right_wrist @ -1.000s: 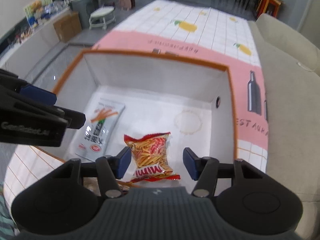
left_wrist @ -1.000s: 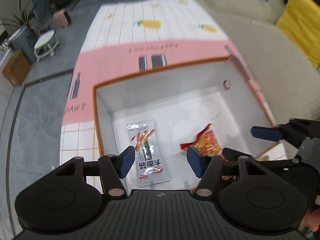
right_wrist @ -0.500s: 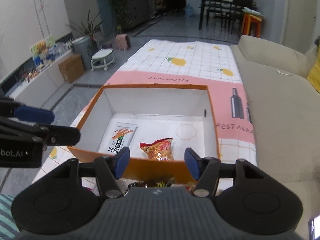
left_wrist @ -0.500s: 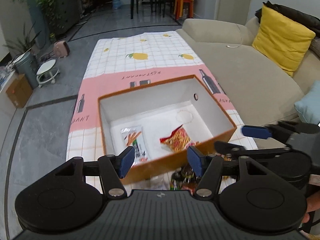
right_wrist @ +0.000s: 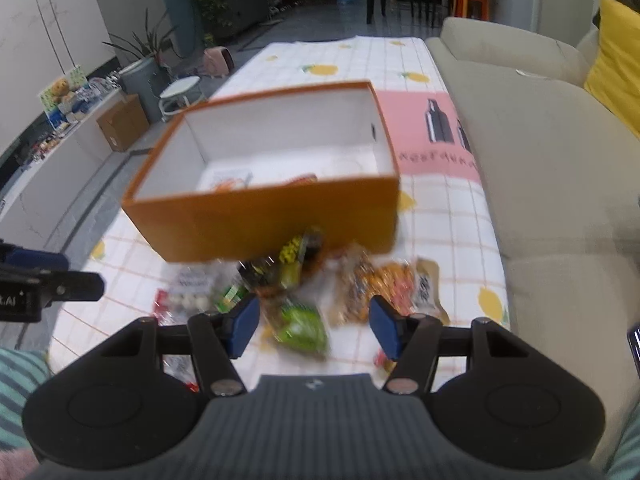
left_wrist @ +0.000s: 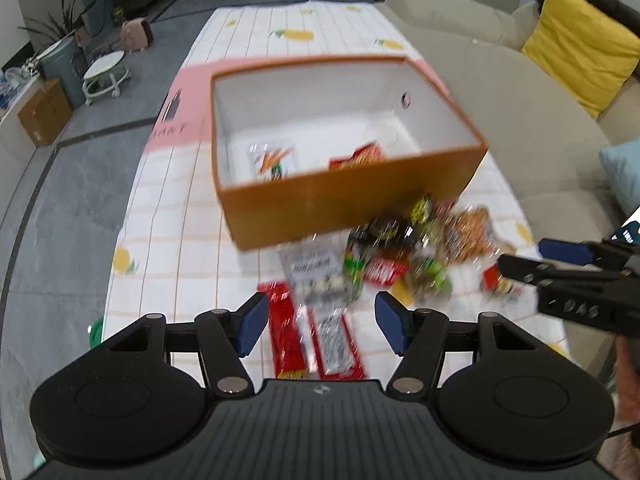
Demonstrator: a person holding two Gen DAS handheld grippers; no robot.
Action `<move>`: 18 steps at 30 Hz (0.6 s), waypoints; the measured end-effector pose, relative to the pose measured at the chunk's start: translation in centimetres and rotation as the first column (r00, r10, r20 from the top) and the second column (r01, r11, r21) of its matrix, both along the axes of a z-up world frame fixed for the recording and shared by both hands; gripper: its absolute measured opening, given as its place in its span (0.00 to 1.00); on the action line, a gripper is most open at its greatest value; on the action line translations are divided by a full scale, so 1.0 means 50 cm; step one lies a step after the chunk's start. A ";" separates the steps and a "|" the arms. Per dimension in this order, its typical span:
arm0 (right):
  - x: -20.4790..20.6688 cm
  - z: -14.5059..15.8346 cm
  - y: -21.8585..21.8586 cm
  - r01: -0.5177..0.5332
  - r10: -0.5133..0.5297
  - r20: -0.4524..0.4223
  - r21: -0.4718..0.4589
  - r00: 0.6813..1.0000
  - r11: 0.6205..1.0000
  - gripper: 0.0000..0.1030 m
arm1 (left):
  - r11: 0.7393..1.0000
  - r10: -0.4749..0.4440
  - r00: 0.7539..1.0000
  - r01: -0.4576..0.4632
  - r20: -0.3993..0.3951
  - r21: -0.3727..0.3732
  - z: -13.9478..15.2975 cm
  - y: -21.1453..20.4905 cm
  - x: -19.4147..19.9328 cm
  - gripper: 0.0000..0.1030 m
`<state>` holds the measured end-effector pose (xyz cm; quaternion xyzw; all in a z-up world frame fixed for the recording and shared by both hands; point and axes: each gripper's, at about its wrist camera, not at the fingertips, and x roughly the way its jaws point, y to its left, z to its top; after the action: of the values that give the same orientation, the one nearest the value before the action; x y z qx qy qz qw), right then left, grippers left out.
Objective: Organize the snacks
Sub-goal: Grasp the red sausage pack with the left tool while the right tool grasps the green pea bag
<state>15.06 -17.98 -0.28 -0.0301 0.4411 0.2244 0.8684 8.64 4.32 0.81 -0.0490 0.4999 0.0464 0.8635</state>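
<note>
Now that both have pulled back from the orange cardboard box (left_wrist: 344, 200), left gripper (left_wrist: 320, 322) and right gripper (right_wrist: 314, 326) hang spread, empty, over loose snack packets (right_wrist: 304, 304) at six o'clock; next pick begins.

The open cardboard box (left_wrist: 340, 200) is orange outside and plain white within. Inside it lie a clear-and-white packet printed with orange sticks (left_wrist: 272, 158) and a red packet of yellow-orange sticks (left_wrist: 356, 156). The tablecloth (left_wrist: 180, 240) is white with a thin orange grid, yellow lemons and a pink band carrying black bottle shapes (right_wrist: 438, 122). The loose pile of snack packets (right_wrist: 320, 292) in front of the box mixes bright green, red, black-and-yellow and golden brown — all blurred. Both grippers are black with blue fingertip pads (left_wrist: 252, 322). The sofa (right_wrist: 560, 160) is beige — its cushion (left_wrist: 580, 40) yellow.
</note>
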 end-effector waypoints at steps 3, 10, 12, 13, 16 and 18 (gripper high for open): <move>-0.004 -0.029 -0.013 0.008 -0.008 -0.023 -0.007 1.000 1.000 0.57 | 0.999 0.024 0.999 -0.025 -0.028 -0.026 -0.033 0.008 -0.011 0.73; -0.002 -0.098 -0.007 -0.004 0.001 -0.088 -0.038 0.996 0.999 0.57 | 0.996 0.068 0.993 -0.074 -0.098 -0.058 -0.096 0.019 -0.001 0.80; -0.001 -0.106 -0.007 -0.006 0.003 -0.099 -0.037 0.995 0.999 0.57 | 0.994 0.083 0.990 -0.090 -0.111 -0.062 -0.112 0.024 0.002 0.81; 0.000 -0.109 -0.005 -0.009 0.005 -0.101 -0.036 0.995 0.999 0.57 | 0.993 0.094 0.989 -0.102 -0.118 -0.064 -0.119 0.026 0.004 0.83; 0.002 -0.114 0.005 -0.025 0.022 -0.096 -0.028 0.995 0.999 0.57 | 0.991 0.099 0.989 -0.107 -0.108 -0.077 -0.140 0.027 0.010 0.83; 0.005 -0.116 0.016 -0.041 0.039 -0.084 -0.020 0.996 0.999 0.57 | 0.993 0.090 0.989 -0.098 -0.117 -0.065 -0.153 0.025 0.016 0.85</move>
<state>15.31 -17.19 -6.08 -0.0389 0.4787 0.2378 0.8442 9.47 5.58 -6.86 -0.1001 0.5467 0.0720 0.8282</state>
